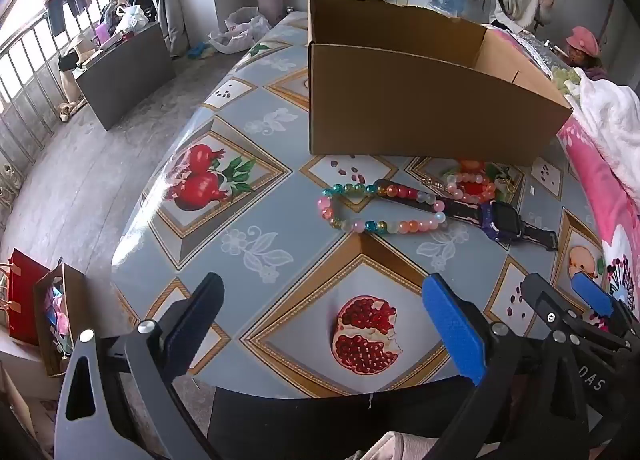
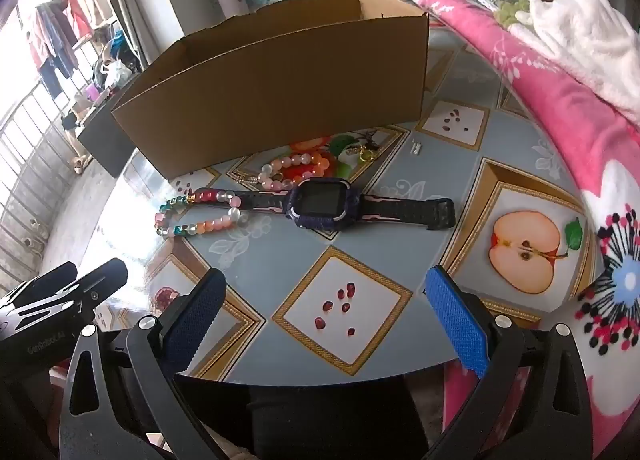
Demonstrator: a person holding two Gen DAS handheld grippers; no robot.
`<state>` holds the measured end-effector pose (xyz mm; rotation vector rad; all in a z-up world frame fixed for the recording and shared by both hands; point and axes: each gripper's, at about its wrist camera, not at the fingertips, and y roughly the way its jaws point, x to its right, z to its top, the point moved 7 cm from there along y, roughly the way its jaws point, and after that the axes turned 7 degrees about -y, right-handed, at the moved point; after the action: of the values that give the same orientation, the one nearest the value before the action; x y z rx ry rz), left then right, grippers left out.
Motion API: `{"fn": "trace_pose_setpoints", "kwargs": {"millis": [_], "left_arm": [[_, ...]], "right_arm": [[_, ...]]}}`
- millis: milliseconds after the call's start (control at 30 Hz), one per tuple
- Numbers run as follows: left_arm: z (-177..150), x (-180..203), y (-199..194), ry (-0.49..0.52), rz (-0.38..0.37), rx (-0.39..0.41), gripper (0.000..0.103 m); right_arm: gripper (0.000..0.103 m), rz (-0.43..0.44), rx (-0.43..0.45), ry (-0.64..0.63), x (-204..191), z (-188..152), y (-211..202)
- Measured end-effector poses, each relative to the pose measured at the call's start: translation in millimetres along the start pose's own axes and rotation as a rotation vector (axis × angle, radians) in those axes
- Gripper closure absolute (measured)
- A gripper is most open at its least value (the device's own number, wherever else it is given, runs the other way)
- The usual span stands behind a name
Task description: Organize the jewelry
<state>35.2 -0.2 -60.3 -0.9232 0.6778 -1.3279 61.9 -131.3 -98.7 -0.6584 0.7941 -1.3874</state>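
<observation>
**Both grippers poised, jewelry waiting in front of the box**

Left wrist view: the left gripper (image 1: 320,324) hangs over the near edge of the table (image 1: 280,219), its blue pads spread wide with nothing between them. Past it, a multicoloured bead bracelet (image 1: 380,207) lies in an open loop, overlapping the strap of a dark purple watch (image 1: 502,221). A smaller pink bead bracelet (image 1: 472,185) sits just behind, close to the front wall of the cardboard box (image 1: 420,99). The box is open at the top and set squarely behind the pieces, likely so each can be lifted straight over its wall. The right gripper (image 1: 568,296) shows at the lower right, just beside the left one. To the left the tabletop is bare out to its curved edge, so there is free room on that side.

Right wrist view: the right gripper (image 2: 324,312) is also wide apart and empty, aimed down at the watch (image 2: 320,203), which lies flat with straps stretched out, well clear of the near table edge. The multicoloured bead bracelet (image 2: 200,211) is to its left, the pink bead bracelet (image 2: 296,167) behind it. Something small and golden (image 2: 364,153) rests near the box (image 2: 280,91); it may be a ring or charm, too small to tell. A pink blanket (image 2: 560,119) crowds the right side, narrowing the approach from there.
</observation>
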Motion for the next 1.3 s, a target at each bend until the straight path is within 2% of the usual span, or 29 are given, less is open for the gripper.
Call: {"fn": "trace_pose_setpoints", "kwargs": {"millis": [1300], "left_arm": [[-0.3,0.9,-0.5,0.007,0.001,0.008,0.005]], "right_arm": [[0.007,0.008,-0.005,0.002,-0.7,0.8,0.1]]}}
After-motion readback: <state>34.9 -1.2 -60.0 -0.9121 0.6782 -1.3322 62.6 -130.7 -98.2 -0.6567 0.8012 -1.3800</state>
